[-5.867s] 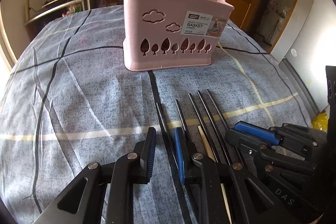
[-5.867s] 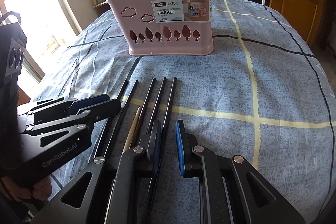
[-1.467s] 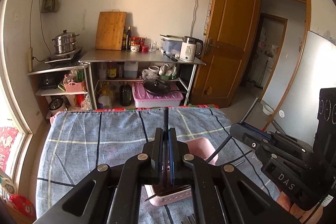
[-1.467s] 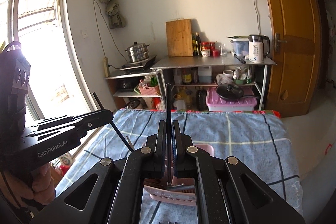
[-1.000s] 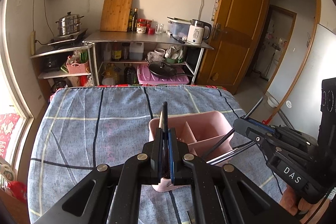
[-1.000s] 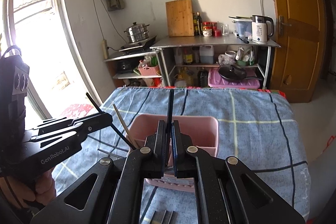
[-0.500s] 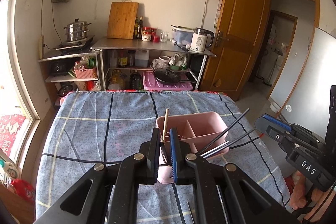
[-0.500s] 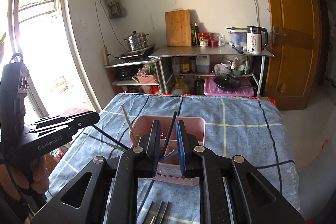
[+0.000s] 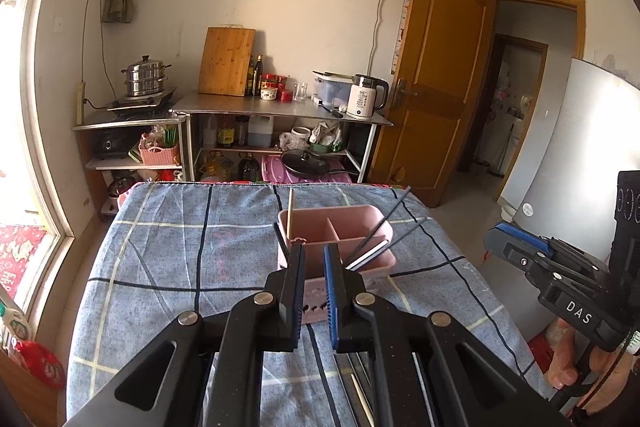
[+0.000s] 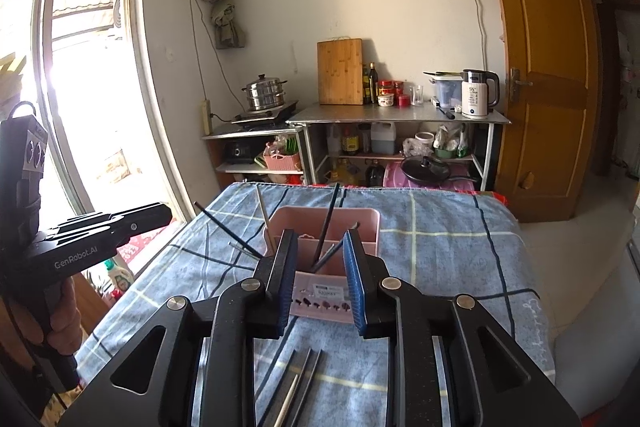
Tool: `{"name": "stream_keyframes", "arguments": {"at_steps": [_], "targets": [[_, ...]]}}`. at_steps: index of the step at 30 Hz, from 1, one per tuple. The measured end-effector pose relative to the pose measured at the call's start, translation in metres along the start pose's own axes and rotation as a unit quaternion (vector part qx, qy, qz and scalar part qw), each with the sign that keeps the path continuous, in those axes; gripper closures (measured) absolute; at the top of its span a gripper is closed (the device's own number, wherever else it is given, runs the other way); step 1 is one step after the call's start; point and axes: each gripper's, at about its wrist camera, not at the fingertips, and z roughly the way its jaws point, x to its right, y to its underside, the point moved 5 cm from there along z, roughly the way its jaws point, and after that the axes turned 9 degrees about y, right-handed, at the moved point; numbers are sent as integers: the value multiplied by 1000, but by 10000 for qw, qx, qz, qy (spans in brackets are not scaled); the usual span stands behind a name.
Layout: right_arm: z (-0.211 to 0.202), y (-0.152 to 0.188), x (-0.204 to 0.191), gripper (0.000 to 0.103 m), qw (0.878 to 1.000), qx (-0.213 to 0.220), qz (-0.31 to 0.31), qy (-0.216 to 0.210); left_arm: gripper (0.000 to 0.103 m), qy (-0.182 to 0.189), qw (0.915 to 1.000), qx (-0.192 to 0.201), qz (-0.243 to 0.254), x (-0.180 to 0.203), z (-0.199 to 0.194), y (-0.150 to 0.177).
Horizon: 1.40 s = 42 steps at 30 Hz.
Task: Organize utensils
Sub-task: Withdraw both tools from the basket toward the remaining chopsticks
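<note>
A pink chopstick basket (image 9: 362,225) (image 10: 360,217) stands on the blue checked tablecloth (image 9: 160,259) (image 10: 452,251). Several dark chopsticks and one wooden chopstick (image 9: 289,211) (image 10: 264,217) lean inside it. A dark chopstick (image 10: 326,225) stands in its middle. My left gripper (image 9: 311,255) is open and empty, held above and in front of the basket. My right gripper (image 10: 320,243) is open and empty, also above the basket. Several loose chopsticks (image 10: 298,383) (image 9: 356,379) lie on the cloth below the grippers.
A metal shelf (image 9: 280,107) with a kettle (image 9: 362,101), cutting board and jars stands against the far wall. A wooden door (image 9: 436,87) is at the right, a window (image 10: 80,87) at the left. The table's edges drop off on both sides.
Both grippers held chopsticks over the basket, then opened and let them drop in. Both have since lifted and pulled back, and the jaws have opened wider.
</note>
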Motion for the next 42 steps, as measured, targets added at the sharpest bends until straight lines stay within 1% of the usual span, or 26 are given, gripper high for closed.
{"name": "stream_keyframes", "arguments": {"at_steps": [2,6,10,17,21,29,34,42], "targets": [[-7,7,1,78,10000,15,11,3,94,49,10000,-2,28,6,-6,11],[-20,24,1,77,10000,4,-17,30,94,4,9998,-89,191,17,-12,38],[-29,42,3,77,10000,-38,0,63,94,58,9998,-105,158,24,-20,62],[-39,73,1,76,9998,-186,-7,70,94,6,9998,-73,182,32,-31,90],[-40,89,-1,76,9995,-309,-15,69,94,0,9997,-140,182,31,-31,104],[-27,113,-3,76,9981,-613,-13,53,94,63,9992,-396,24,24,-14,127],[-14,126,-5,76,9966,-828,-3,10,94,105,9976,-676,-37,21,8,146],[-1,143,0,76,9937,-1120,60,3,94,277,9915,-1223,-335,16,53,177]]}}
